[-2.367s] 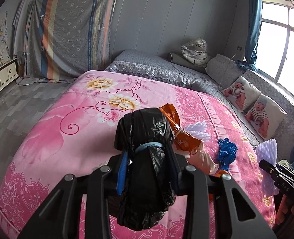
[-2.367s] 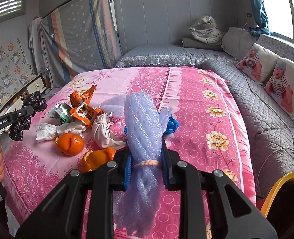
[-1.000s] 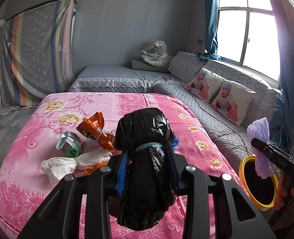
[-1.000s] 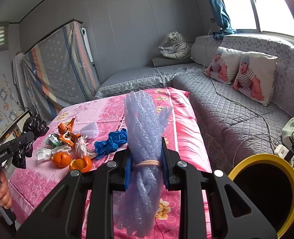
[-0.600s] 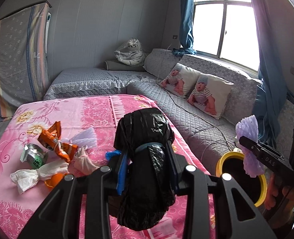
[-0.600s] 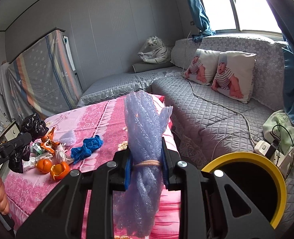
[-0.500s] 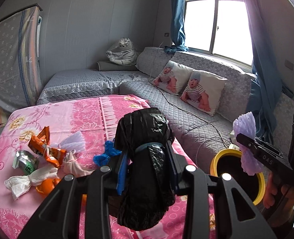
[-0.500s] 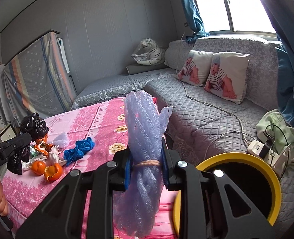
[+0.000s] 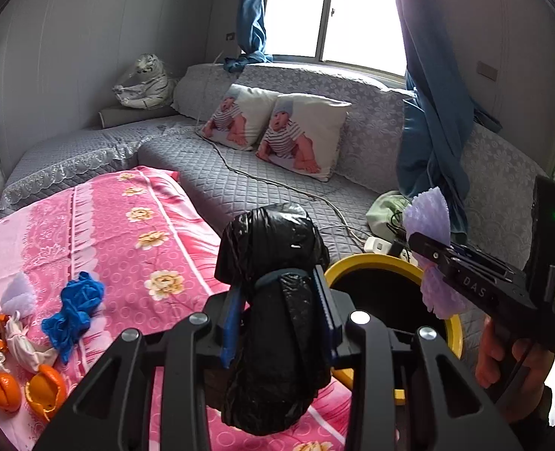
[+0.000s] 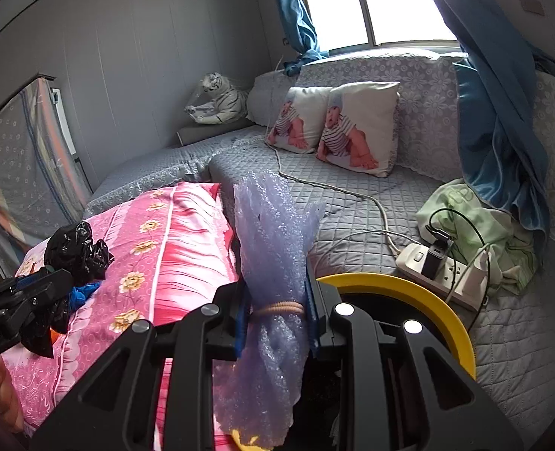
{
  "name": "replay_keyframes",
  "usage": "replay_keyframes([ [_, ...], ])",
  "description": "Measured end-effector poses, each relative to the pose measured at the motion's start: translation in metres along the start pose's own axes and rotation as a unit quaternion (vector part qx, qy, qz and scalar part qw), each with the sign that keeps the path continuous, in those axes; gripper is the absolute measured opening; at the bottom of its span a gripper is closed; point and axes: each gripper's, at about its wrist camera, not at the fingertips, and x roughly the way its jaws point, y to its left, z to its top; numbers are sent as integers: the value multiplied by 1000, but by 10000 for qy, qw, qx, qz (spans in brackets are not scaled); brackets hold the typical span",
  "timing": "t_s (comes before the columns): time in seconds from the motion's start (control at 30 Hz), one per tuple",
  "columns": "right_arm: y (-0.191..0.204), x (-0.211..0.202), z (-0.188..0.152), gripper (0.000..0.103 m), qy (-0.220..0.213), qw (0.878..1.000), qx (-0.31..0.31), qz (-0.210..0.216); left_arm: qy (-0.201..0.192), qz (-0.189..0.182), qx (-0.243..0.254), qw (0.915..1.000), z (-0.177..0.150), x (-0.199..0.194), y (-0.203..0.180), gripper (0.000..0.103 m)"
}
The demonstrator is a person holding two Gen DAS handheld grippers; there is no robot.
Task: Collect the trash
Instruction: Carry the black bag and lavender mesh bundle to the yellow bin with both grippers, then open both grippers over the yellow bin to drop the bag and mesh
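Black plastic bag bundle point(image 9: 277, 300) is clenched in the left claw point(image 9: 279, 312), above the pink bed's point(image 9: 157, 233) edge. Lilac bubble wrap point(image 10: 273, 285) is pinched in the right claw point(image 10: 275, 315). At 3 o'clock of both sits the yellow-rimmed bin point(image 10: 420, 293). At 9 o'clock, blue glove point(image 9: 74, 308) and orange peels point(image 9: 44, 391) lie on the bed.

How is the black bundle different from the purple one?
The black bag bundle in the left gripper is dark, shiny and lumpy; the purple bubble wrap bundle in the right gripper is pale, see-through and longer. Both are tied with a band and clamped.
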Motion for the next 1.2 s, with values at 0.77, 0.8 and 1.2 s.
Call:
replay_keyframes([
  [0.77, -76, 36, -32, 24, 582, 9950, 622, -524, 1040, -898, 191, 9903, -16, 108, -64, 33],
  [0.8, -79, 37, -33, 24, 618, 9945, 667, -518, 1094, -929, 165, 9895, -17, 111, -64, 33],
  [1.2, -92, 44, -37, 25, 703, 9918, 879, -600, 1216, -1020, -24, 9873, -19, 121, -64, 53],
])
